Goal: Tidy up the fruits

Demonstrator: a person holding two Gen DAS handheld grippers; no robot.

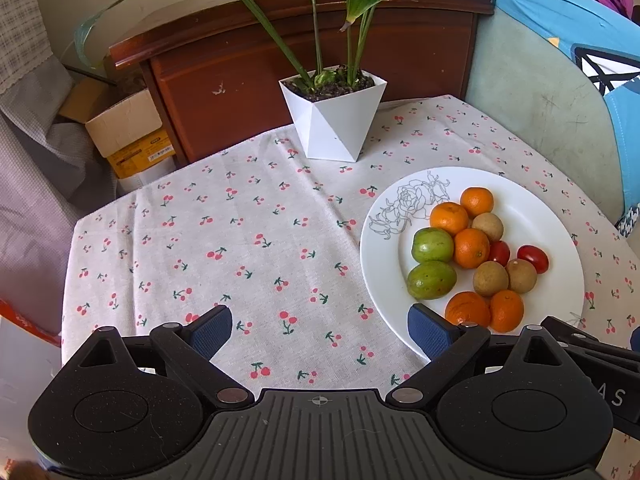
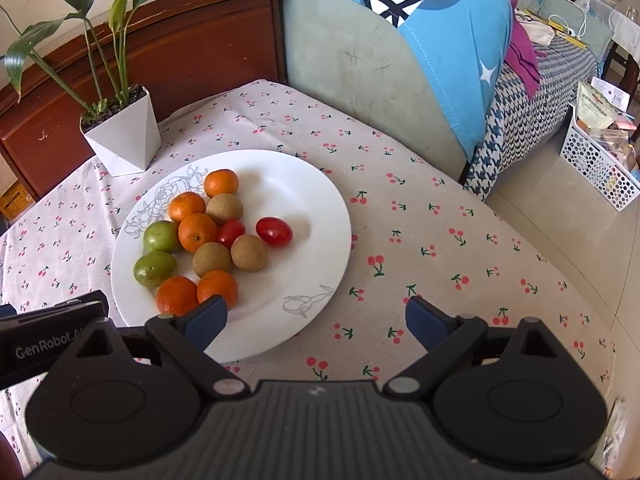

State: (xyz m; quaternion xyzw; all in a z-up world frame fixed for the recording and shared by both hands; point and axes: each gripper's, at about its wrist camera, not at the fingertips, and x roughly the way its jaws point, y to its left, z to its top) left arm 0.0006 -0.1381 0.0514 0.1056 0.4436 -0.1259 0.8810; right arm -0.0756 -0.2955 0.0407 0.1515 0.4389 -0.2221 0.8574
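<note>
A white plate (image 2: 320, 184) with grey line drawings of flowers on its rim lies flat on the surface, and all the fruit sits on its left half. Five oranges: one (image 2: 221, 183) at the far end, two (image 2: 186, 207) (image 2: 197, 232) just below it, and two (image 2: 177, 295) (image 2: 217, 288) side by side at the near edge. Two green fruits (image 2: 161, 236) (image 2: 155, 268) lie along the left side, close together. Three brown, kiwi-like fruits: one (image 2: 224, 208) beside the far oranges, two (image 2: 211, 259) (image 2: 249, 252) touching in the middle. Two red tomatoes: one (image 2: 231, 233) wedged among the cluster, the other (image 2: 274, 231) a little apart to the right. The plate's right half is bare.
</note>
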